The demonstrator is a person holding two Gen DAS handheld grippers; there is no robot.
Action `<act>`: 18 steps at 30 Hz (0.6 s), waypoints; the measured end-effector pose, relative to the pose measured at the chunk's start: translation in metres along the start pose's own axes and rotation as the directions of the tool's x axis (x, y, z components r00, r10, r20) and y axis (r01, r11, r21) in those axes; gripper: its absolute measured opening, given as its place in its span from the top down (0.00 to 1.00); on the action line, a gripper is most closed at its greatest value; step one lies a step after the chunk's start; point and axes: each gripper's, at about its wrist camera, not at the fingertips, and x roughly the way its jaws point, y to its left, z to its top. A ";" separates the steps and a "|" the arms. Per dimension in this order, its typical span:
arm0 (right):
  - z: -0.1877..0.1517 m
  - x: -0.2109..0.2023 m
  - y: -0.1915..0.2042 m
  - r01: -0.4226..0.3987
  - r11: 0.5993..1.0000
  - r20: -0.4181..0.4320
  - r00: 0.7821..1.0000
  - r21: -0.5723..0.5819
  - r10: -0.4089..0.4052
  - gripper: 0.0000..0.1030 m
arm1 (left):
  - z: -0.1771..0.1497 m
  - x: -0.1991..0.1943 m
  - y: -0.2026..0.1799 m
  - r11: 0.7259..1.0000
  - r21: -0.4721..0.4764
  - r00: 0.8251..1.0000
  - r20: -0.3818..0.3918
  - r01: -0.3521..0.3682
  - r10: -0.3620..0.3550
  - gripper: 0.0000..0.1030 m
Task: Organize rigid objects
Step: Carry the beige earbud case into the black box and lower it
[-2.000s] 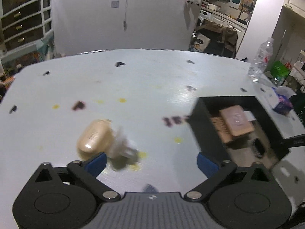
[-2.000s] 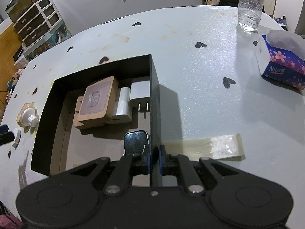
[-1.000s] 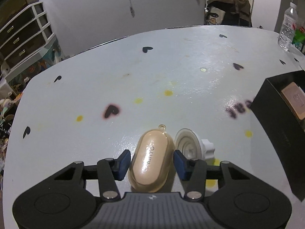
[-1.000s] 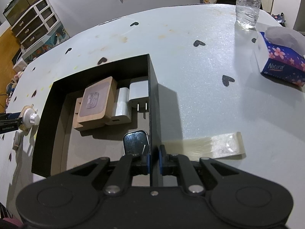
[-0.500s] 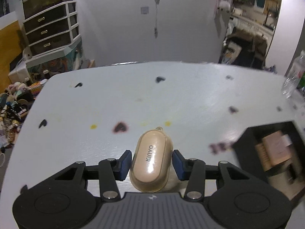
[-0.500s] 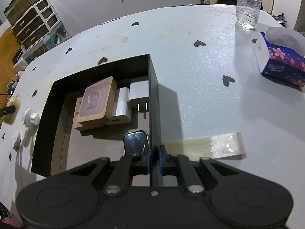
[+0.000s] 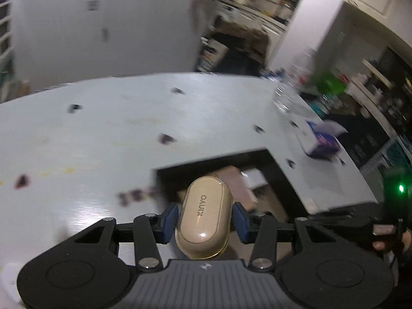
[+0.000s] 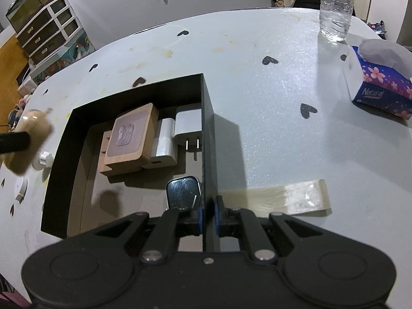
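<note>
Left gripper (image 7: 205,219): blue pads clamped on both sides of the beige Kinyo earbud case (image 7: 203,217), lifted clear of the table and over the near edge of the black box (image 7: 279,171); the view is smeared with blur.
Same case from the right wrist view: a blurred tan shape (image 8: 31,139) at the far left, just outside the box's left wall.
Right gripper (image 8: 208,215): jaws nearly together, pinching the box's right wall (image 8: 207,128).
Inside the box: a wooden square pad (image 8: 131,135) lying on another wooden piece, a white charger (image 8: 163,141) beside it, a white plug adapter (image 8: 188,126) against the right wall, a dark glossy item (image 8: 182,193) near the gripper.
Left on the table (image 8: 257,97): a white knob (image 8: 45,158) and a white disc (image 8: 20,188), left of the box.
Far right: tissue box (image 8: 381,85), water bottle (image 8: 336,7), tape strip (image 8: 288,198).
</note>
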 end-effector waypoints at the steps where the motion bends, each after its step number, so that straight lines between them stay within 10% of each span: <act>1: 0.000 0.000 0.000 0.000 1.000 0.000 1.000 -0.001 0.000 0.91 | -0.001 0.006 -0.006 1.000 0.011 1.000 -0.015 0.014 -0.014 0.55; 7: 0.000 0.000 0.000 -0.002 1.000 0.001 1.000 0.002 0.002 0.91 | -0.004 0.049 -0.033 0.995 0.069 0.987 -0.147 0.076 -0.066 0.55; 18: 0.000 -0.002 -0.002 -0.005 1.000 0.002 1.000 0.005 0.005 0.91 | -0.013 0.104 -0.057 0.999 0.046 0.967 -0.255 -0.015 0.026 0.56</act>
